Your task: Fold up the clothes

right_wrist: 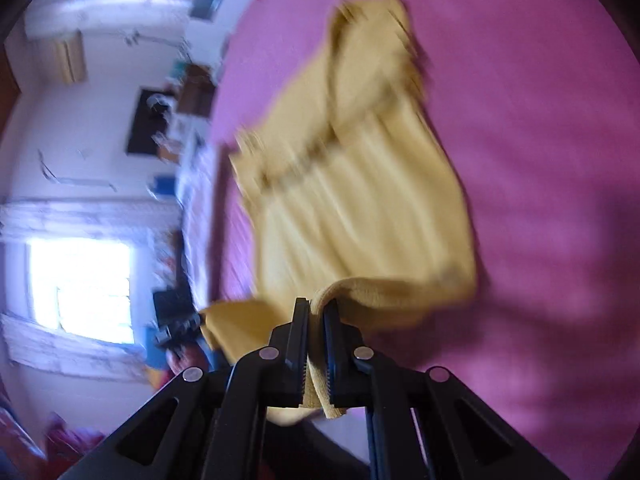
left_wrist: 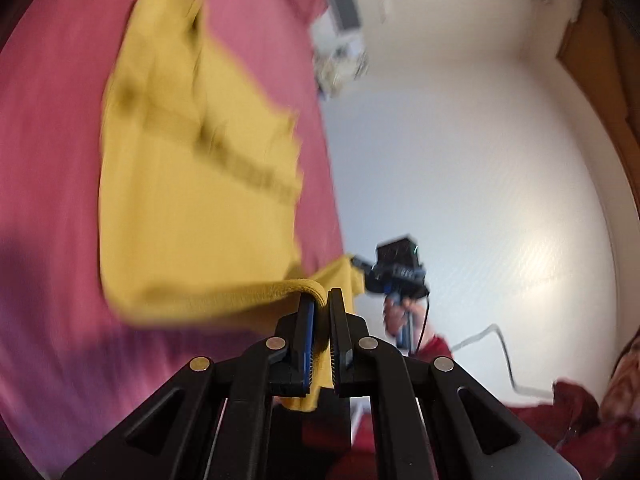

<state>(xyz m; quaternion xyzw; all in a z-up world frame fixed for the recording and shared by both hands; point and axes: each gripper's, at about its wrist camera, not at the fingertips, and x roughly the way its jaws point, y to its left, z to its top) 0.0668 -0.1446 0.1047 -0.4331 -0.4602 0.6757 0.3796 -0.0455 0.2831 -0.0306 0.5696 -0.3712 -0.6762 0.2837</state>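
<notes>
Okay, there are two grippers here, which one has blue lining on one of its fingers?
The left gripper. One of its fingers has a blue strip facing the yellow garment; the right gripper looks all black.

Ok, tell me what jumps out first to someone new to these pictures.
A yellow garment fills the middle of both views, spread over a pink bed. Each pair of tongs, left and right, is shut on a ribbed edge of it. The right tongs also show in the left view beyond the bed's edge, against a white floor.

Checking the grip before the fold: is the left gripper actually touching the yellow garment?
Touching. The left wrist view shows the yellow garment with its hem pinched between the shut jaws of the left gripper.
</notes>
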